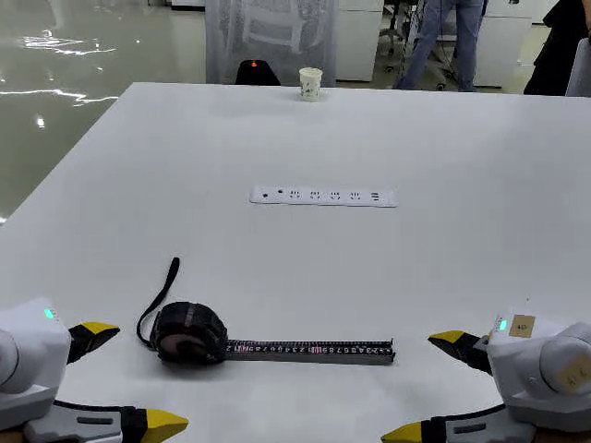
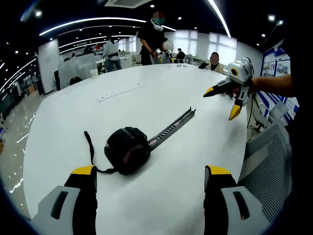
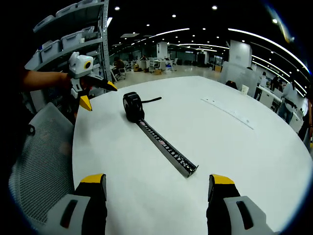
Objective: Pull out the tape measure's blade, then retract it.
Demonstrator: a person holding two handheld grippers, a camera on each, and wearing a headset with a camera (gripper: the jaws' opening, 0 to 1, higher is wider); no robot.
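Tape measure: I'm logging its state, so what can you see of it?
The tape measure is round and black, lying on the white table. Its dark, marked blade lies pulled out along the table, ending in a small hook. A black wrist strap trails from the side opposite the blade. Only the table touches it.

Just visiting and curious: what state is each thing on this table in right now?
Tape measure, blade pulled out, lying flat, unheld.
Left hand-held gripper, open, empty.
Right hand-held gripper, open, empty.
Paper cup, upright.
Power strip, nothing plugged in.
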